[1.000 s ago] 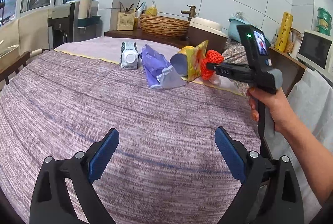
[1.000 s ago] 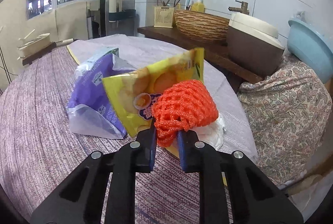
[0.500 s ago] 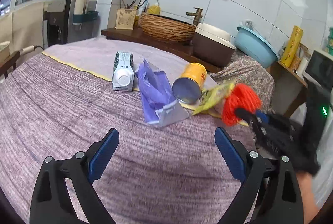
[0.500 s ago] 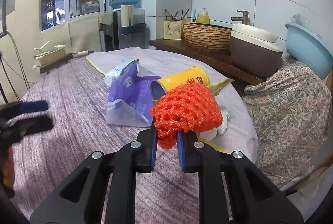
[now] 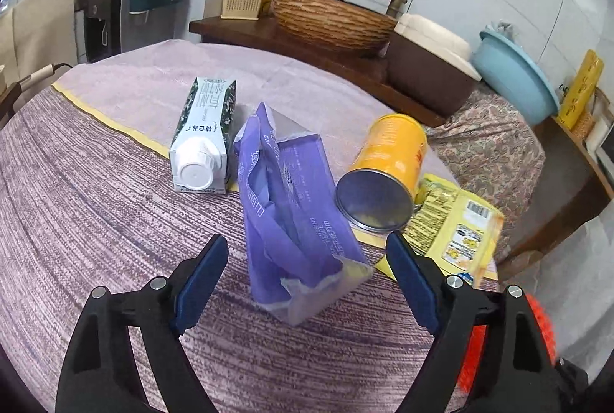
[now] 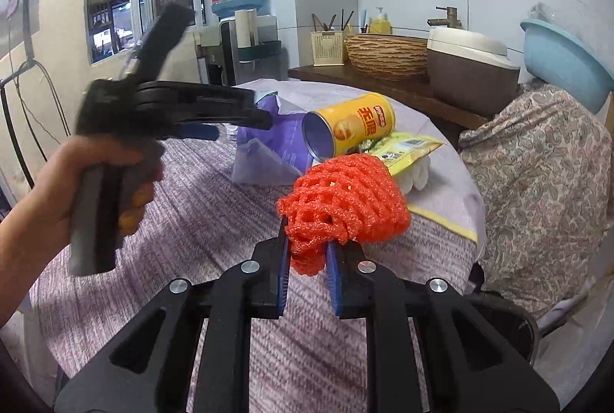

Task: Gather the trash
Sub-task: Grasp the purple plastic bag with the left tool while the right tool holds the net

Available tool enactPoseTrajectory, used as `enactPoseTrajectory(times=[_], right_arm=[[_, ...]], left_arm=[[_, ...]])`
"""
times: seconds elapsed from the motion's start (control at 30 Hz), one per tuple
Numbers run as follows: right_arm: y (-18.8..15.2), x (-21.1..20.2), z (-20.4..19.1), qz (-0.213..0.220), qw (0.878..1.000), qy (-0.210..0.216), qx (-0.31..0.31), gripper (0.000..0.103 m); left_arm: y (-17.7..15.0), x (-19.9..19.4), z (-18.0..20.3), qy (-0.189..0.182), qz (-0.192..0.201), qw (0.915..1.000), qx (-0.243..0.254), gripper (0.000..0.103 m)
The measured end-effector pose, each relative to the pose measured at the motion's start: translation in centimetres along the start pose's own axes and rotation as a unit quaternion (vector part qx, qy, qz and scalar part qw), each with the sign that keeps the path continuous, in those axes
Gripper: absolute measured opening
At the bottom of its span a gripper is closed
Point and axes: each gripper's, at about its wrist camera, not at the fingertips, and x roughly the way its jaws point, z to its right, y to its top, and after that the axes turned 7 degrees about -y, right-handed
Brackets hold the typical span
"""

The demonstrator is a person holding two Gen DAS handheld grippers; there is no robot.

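My right gripper (image 6: 307, 252) is shut on an orange foam net (image 6: 343, 204), held above the table's near right edge; the net also shows in the left wrist view (image 5: 539, 321). My left gripper (image 5: 307, 271) is open, its jaws on either side of a purple plastic bag (image 5: 291, 209), just short of it. It appears from the side in the right wrist view (image 6: 230, 119). A white milk carton (image 5: 203, 137), a yellow chip can (image 5: 387, 171) and a yellow snack bag (image 5: 456, 229) lie beside the purple bag. White crumpled tissue (image 6: 416, 173) lies by the snack bag.
The round table has a purple woven cloth (image 5: 96, 221). A dark bin's rim (image 6: 506, 321) shows below the table's right edge. Behind are a wooden counter (image 5: 318, 45) with a wicker basket (image 5: 330, 20), a brown cooker (image 5: 429, 64) and a blue basin (image 5: 514, 75).
My right gripper has pulled the orange net back and down off the trash pile. My left gripper has moved forward to the purple bag. The snack bag now lies flat.
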Motion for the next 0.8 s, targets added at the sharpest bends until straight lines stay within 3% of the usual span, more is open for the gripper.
enactPoseTrajectory(times=[0.13, 0.4, 0.53, 0.8], right_arm=[[-1.1, -1.0, 0.0, 0.000, 1.000, 0.006, 0.008, 0.017], [-2.2, -2.7, -0.5, 0.012, 1.000, 0.006, 0.007, 0.017], [-2.4, -2.8, -0.5, 0.011, 1.000, 0.008, 0.015, 0.017], [-2.7, -2.8, -0.7, 0.010, 1.000, 0.019, 0.023, 0.017]], left_arm=[[0.0, 1.5, -0.1, 0.002, -0.017, 0.9999, -0.003, 0.074], [-0.8, 1.9, -0.2, 0.025, -0.011, 0.9996, 0.003, 0.021], [-1.1, 0.7, 0.0, 0.022, 0.003, 0.9997, 0.007, 0.013], [-2.3, -2.8, 0.4, 0.027, 0.046, 0.9983, 0.021, 0.011]])
